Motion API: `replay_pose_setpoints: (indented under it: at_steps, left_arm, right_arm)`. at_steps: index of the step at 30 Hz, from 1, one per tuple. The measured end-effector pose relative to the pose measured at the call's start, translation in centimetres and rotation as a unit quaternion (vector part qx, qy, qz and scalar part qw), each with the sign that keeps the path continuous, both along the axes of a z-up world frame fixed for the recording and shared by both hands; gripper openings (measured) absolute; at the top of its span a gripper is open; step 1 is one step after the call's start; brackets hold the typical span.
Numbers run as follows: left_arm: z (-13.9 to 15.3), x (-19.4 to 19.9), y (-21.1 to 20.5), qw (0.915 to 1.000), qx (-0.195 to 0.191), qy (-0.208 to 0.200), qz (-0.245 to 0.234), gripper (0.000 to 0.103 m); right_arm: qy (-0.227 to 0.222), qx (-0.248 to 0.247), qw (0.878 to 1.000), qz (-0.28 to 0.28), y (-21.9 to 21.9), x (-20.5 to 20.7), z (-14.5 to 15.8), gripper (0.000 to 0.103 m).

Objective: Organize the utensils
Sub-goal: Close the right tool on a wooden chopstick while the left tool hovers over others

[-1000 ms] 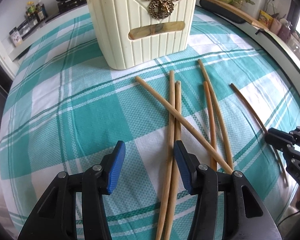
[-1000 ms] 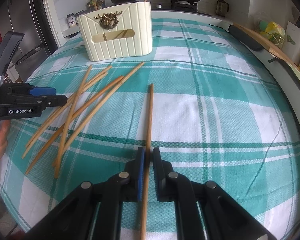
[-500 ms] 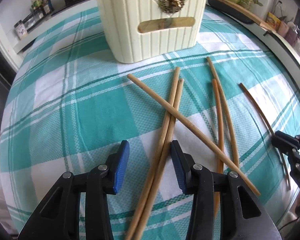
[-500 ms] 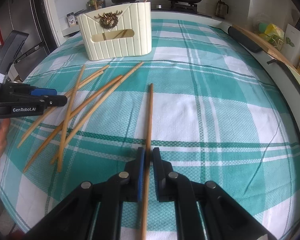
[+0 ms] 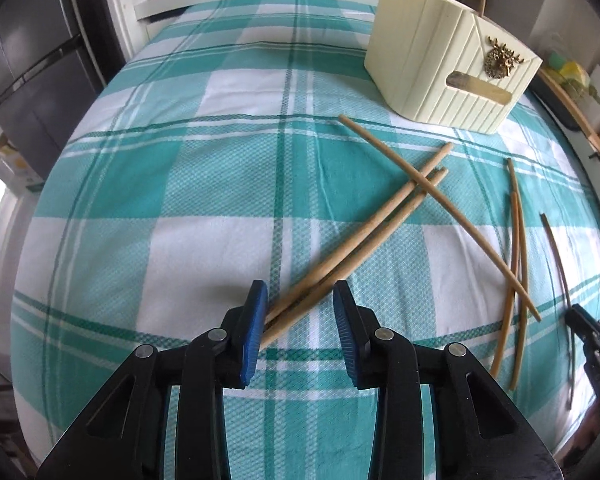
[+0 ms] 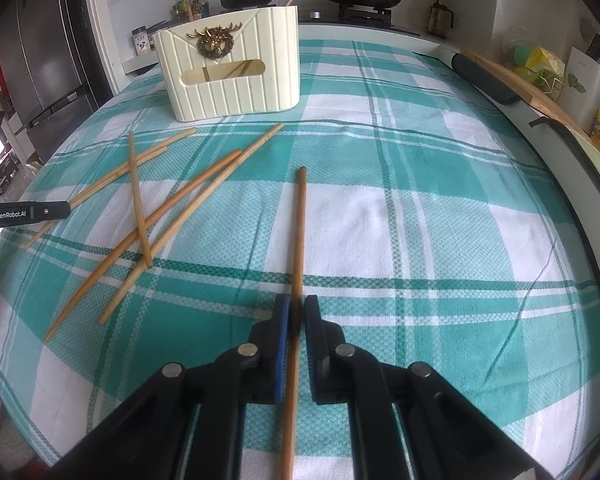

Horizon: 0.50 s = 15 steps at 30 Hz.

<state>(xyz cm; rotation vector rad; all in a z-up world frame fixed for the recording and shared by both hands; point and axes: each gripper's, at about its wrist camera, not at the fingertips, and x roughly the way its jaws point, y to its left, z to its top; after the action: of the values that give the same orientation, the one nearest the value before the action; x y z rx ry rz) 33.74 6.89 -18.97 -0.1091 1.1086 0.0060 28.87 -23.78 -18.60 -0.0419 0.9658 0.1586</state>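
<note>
So the right gripper (image 6: 296, 312) is clamped shut on a darker chopstick (image 6: 299, 240), which runs straight away from it across the teal-and-white checked tablecloth (image 6: 420, 220), tip pointing toward the far side. The left gripper (image 5: 300, 312) sits with its blue pads apart, not squeezing anything; the near ends of a pair of light chopsticks (image 5: 364, 240) lie between the jaws, right up against the left pad, though I can't tell if they actually touch. A third stick (image 5: 440, 208) crosses over that pair, and two more (image 5: 516, 264) lie off to the right. The cream utensil holder (image 6: 232, 76) stands at the far side of the table with a couple of sticks already poking out.
</note>
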Motion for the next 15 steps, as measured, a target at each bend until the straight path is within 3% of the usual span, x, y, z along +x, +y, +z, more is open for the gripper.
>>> replay_pose_setpoints:
  at_steps: [3,8,12,15]
  left_arm:
    - [0.7,-0.8,1.3,0.9993,-0.035,-0.012,-0.006,0.050]
    - [1.5,-0.9,2.8,0.9983,-0.048,-0.022,-0.025,0.053]
    - [1.7,0.9,2.4,0.9969,-0.038,-0.025,-0.063,0.053]
    - [1.0,2.5,1.3,0.9950,-0.006,-0.010,-0.099,0.053]
  right_arm:
    - [-0.001,0.009,1.000,-0.006,-0.3,-0.1,0.0,0.009]
    - [0.005,0.015,1.000,-0.008,-0.4,0.0,0.0,0.009]
    - [0.008,0.015,1.000,-0.009,-0.2,0.2,0.0,0.009]
    - [0.009,0.010,1.000,-0.008,0.0,0.1,0.1,0.009]
